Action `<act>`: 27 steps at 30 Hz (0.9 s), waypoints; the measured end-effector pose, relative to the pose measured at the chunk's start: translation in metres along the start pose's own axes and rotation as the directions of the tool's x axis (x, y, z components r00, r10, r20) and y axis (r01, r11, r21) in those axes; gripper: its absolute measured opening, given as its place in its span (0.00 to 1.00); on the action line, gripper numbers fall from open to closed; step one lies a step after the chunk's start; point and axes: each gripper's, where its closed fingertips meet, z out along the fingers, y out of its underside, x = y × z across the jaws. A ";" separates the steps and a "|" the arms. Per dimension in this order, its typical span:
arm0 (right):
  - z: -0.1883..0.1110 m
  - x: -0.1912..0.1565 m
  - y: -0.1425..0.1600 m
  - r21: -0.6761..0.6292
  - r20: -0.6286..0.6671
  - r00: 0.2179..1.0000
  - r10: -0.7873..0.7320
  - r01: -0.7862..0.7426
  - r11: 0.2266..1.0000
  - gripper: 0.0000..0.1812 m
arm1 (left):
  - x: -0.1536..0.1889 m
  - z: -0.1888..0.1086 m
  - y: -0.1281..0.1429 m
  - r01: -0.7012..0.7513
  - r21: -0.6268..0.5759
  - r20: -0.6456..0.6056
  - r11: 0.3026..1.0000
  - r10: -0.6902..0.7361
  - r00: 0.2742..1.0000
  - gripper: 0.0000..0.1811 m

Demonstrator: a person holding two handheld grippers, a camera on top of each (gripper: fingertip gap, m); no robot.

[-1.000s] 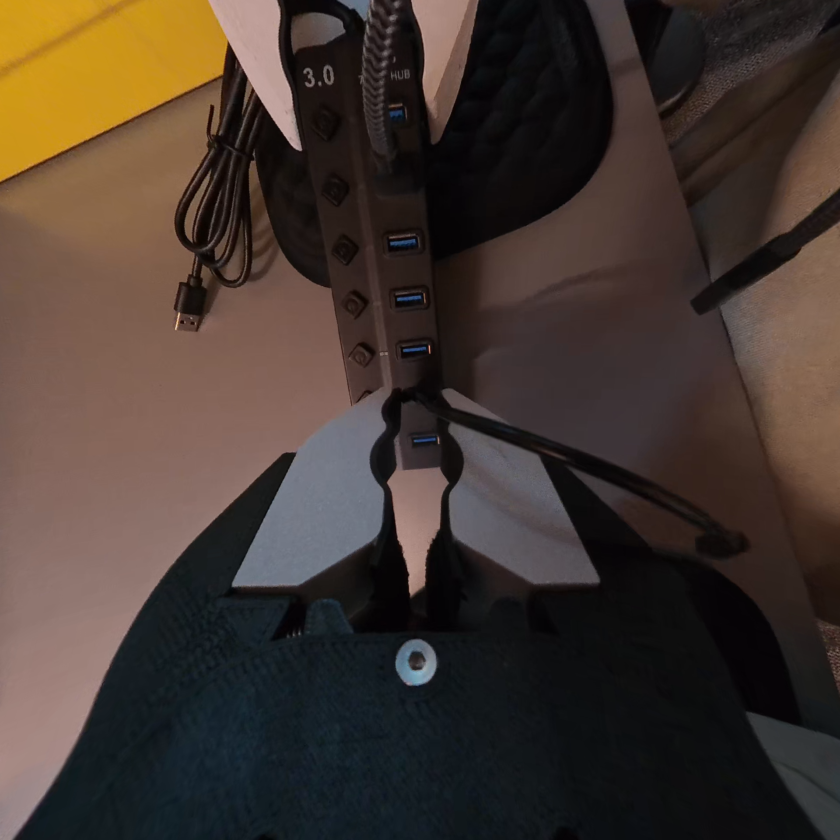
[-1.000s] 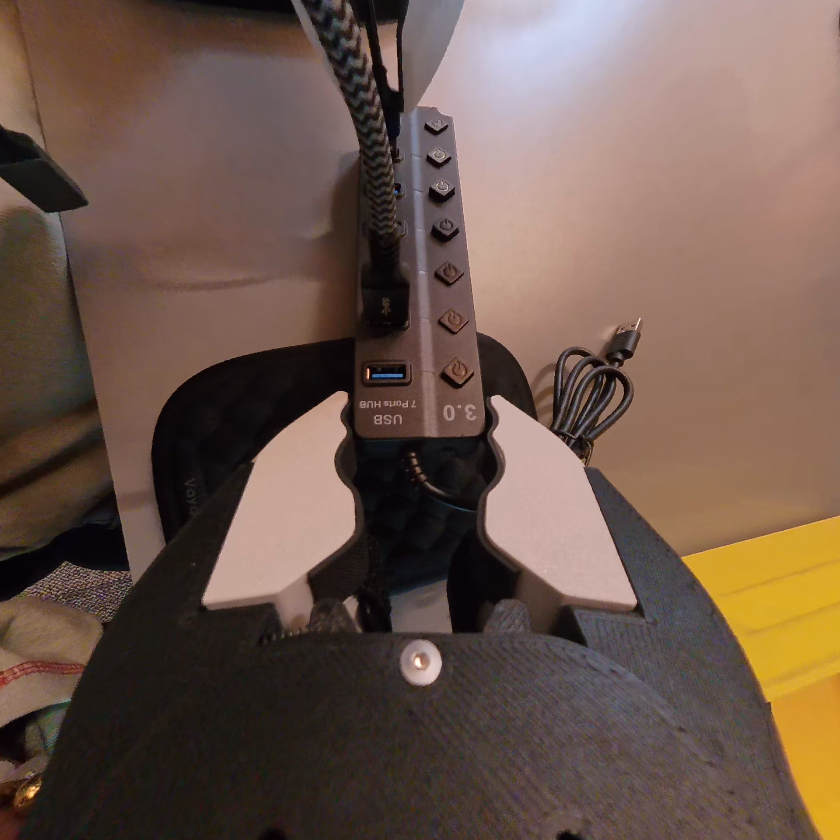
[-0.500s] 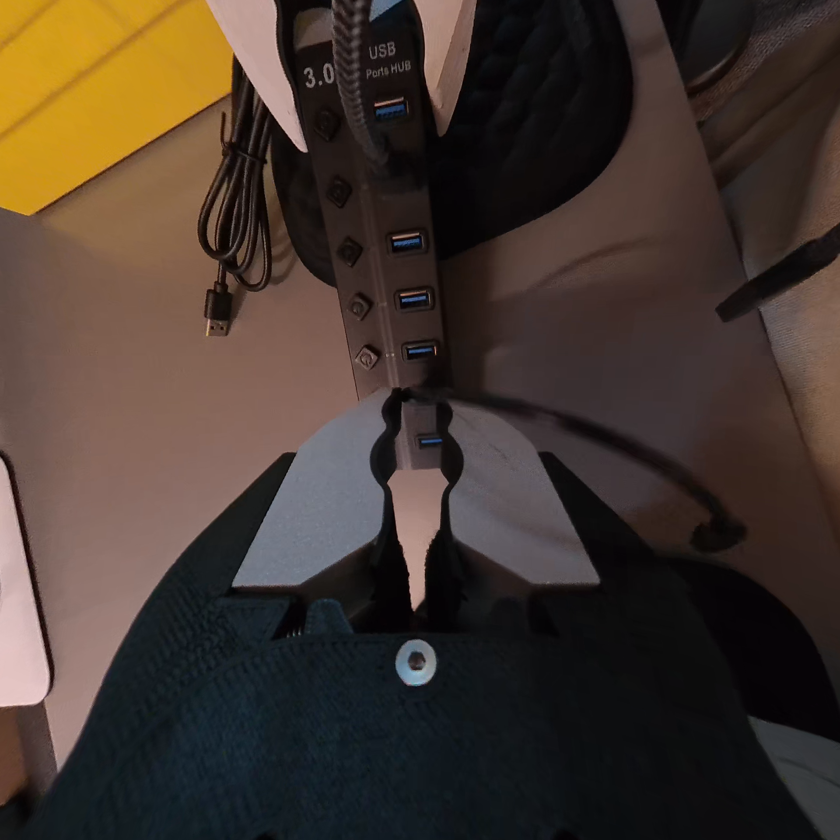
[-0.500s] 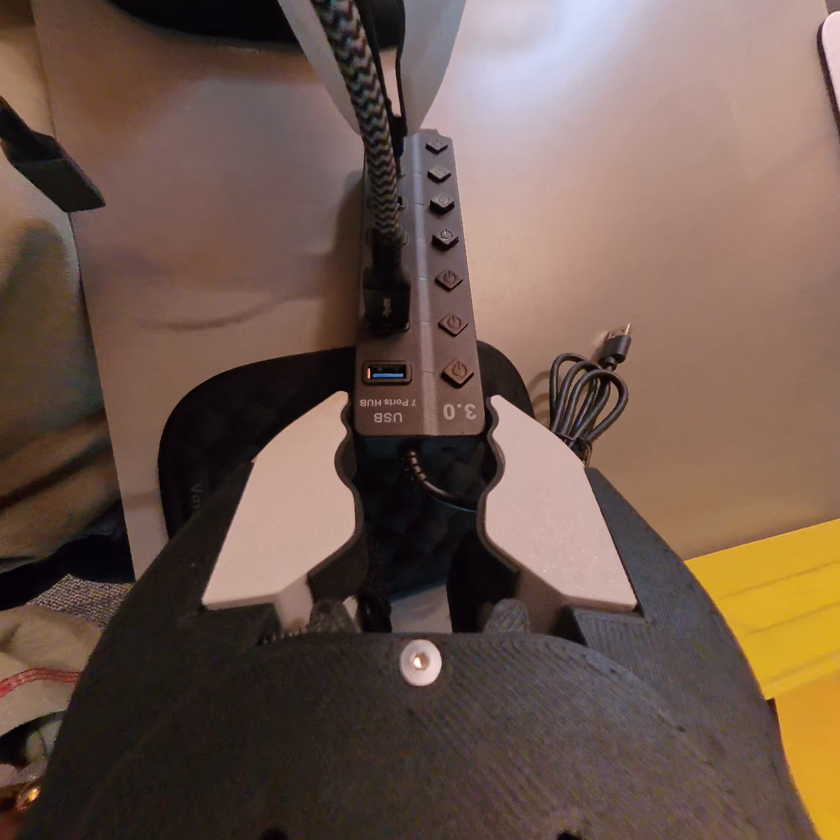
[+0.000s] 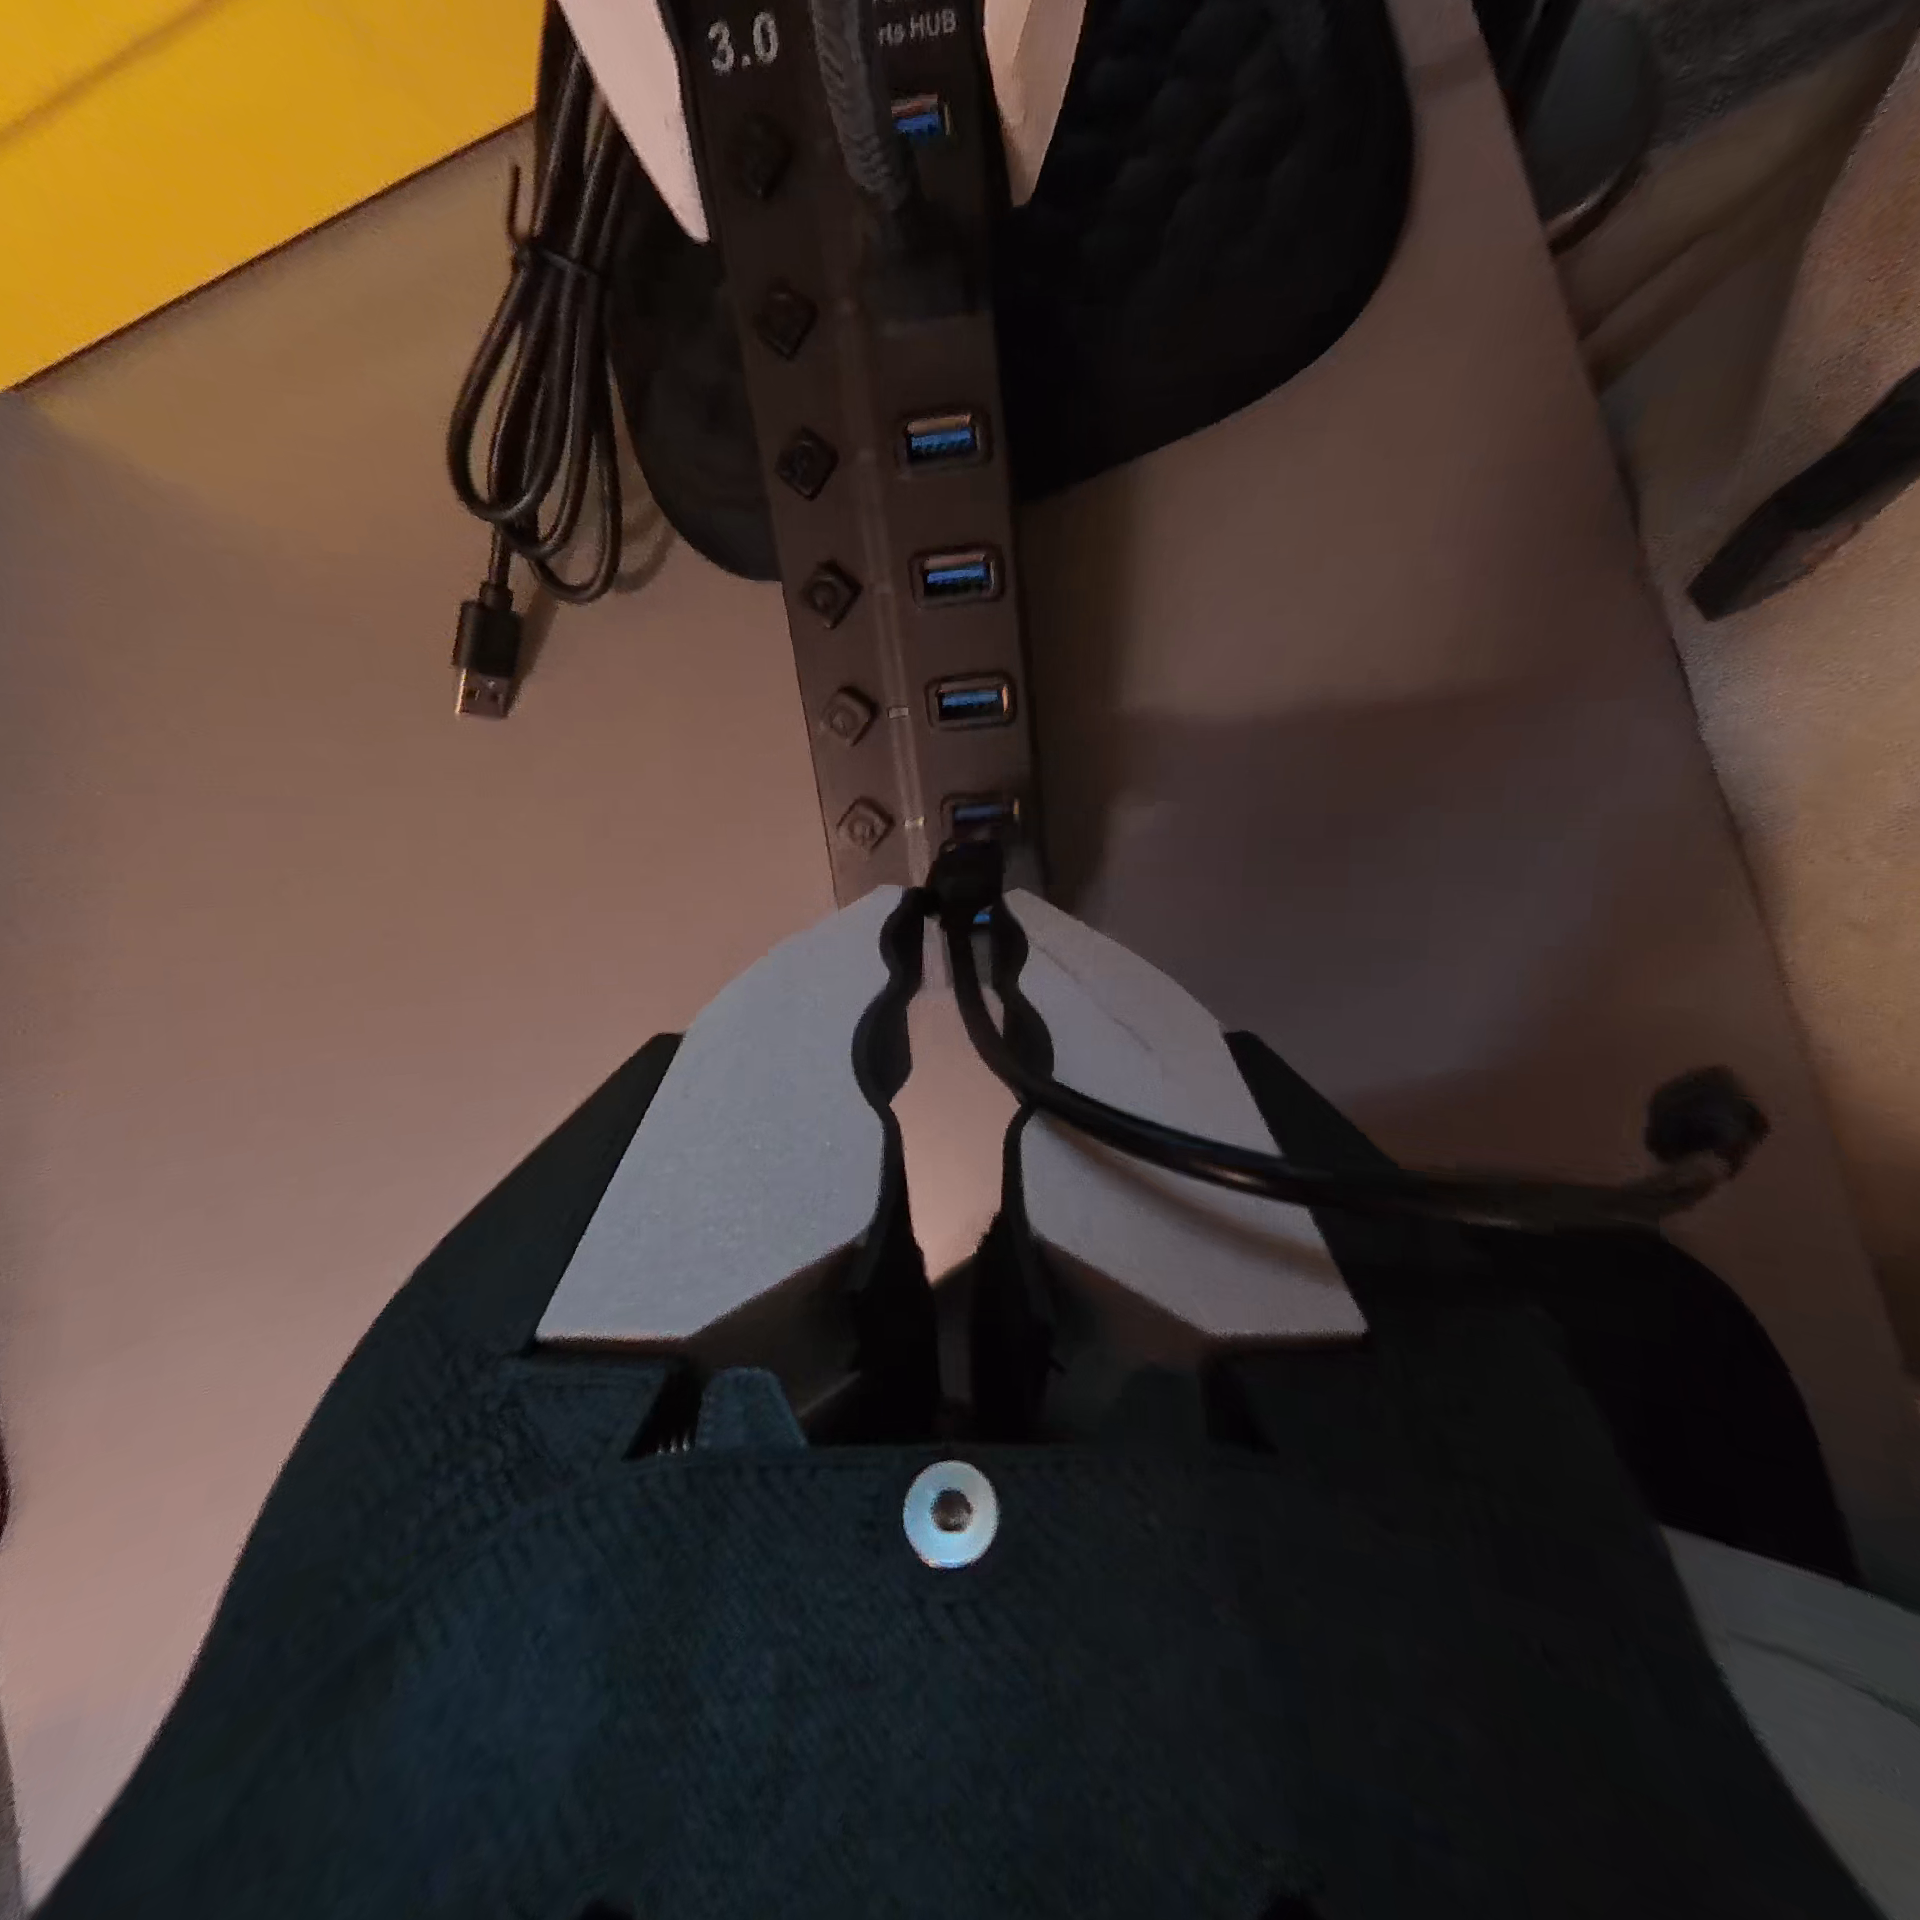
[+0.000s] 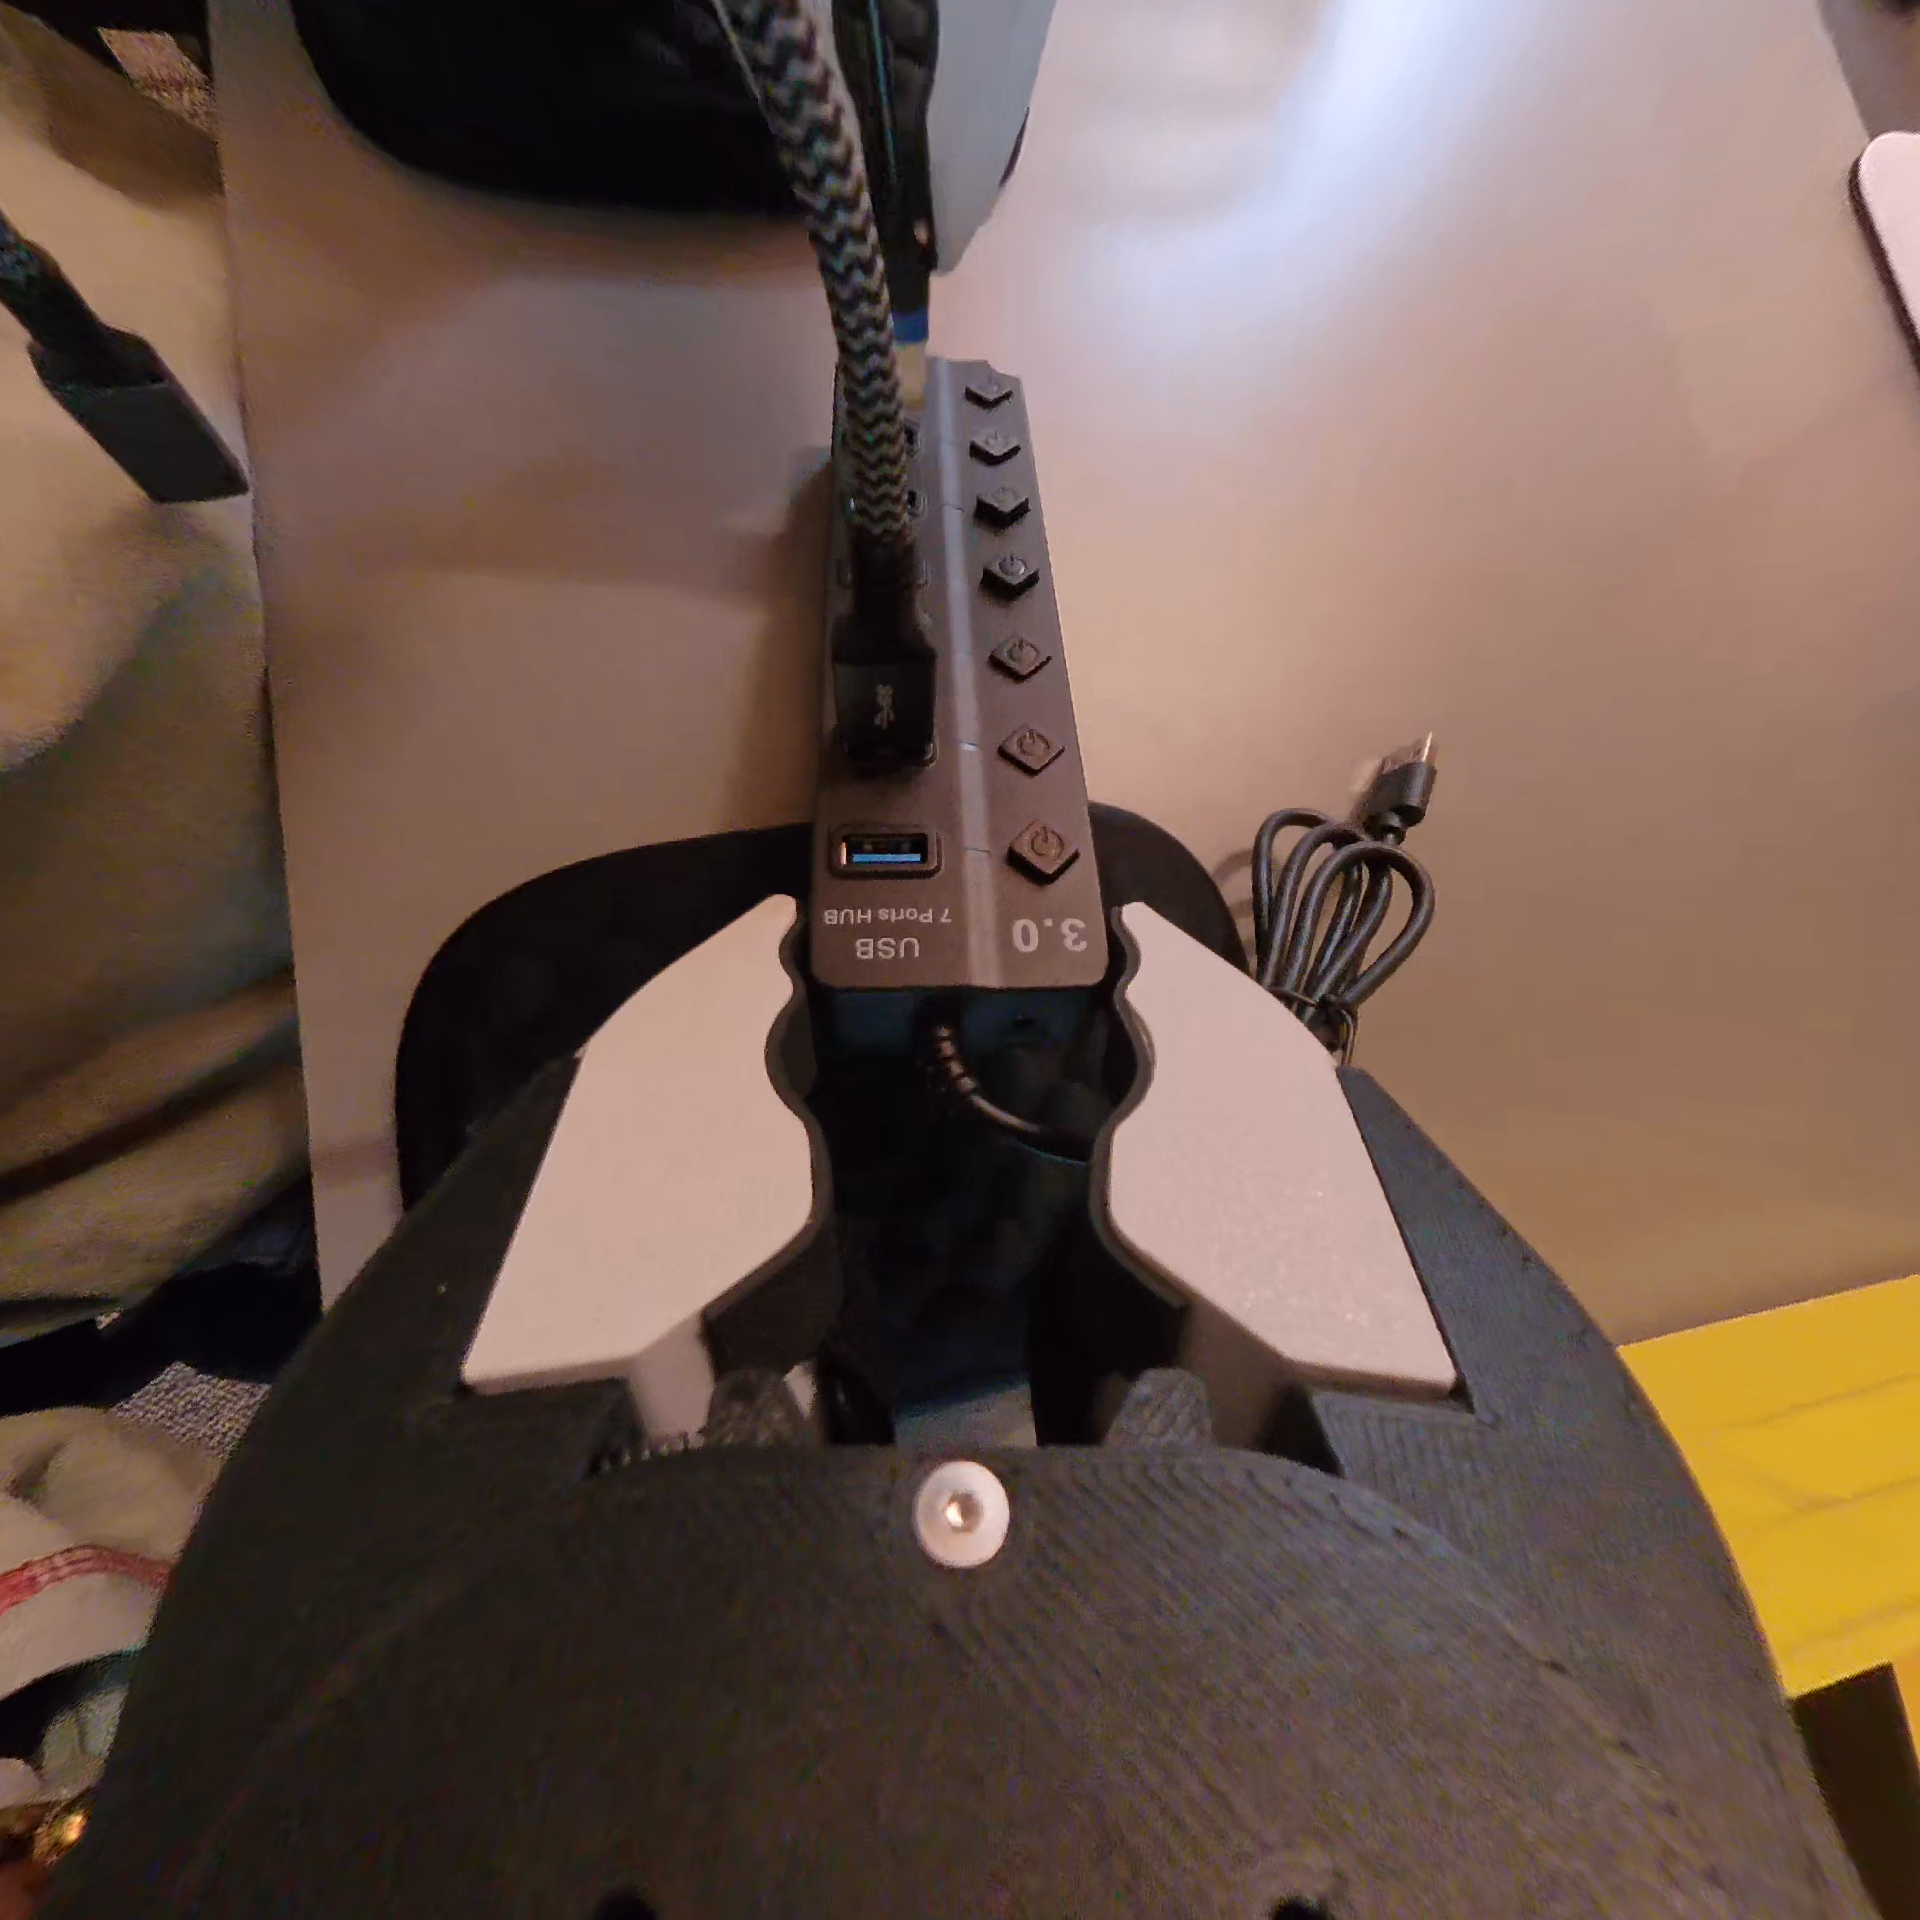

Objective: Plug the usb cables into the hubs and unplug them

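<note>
1. We see a pale grey tabletop (image 5: 312, 935) carrying everything, with a yellow surface (image 5: 208, 156) past its far left edge in the left wrist view.
2. A long black USB hub (image 5: 883, 582) lies lengthwise on the tabletop between our two claws, its row of blue ports beside a row of buttons.
3. Our right claw (image 6: 956, 935) is clamped on the labelled end of the hub (image 6: 966, 831), one finger against each side.
4. Our left claw (image 5: 961, 909) is nearly closed around a thin black cable (image 5: 1195, 1153) at the hub's opposite end; we cannot tell if its plug is seated.
5. A braided cable (image 6: 862, 343) is plugged into the second port from the labelled end.
6. A coiled black cable (image 5: 530, 416) lies loose on the tabletop just beside the hub.
</note>
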 end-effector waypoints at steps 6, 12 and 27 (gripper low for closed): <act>0.000 0.001 0.006 -0.006 -0.004 1.000 0.014 -0.014 1.000 0.29 | 0.000 -0.002 -0.001 -0.006 0.028 0.004 1.000 0.006 1.000 0.05; 0.001 0.001 0.009 -0.023 -0.005 1.000 0.015 -0.015 1.000 0.29 | -0.002 0.003 0.001 -0.031 0.012 0.022 0.999 0.031 0.999 0.05; -0.072 0.031 -0.008 0.134 -0.386 0.921 -0.045 0.105 0.985 0.23 | -0.028 -0.065 -0.069 0.629 0.731 -0.403 0.263 -0.578 0.710 0.04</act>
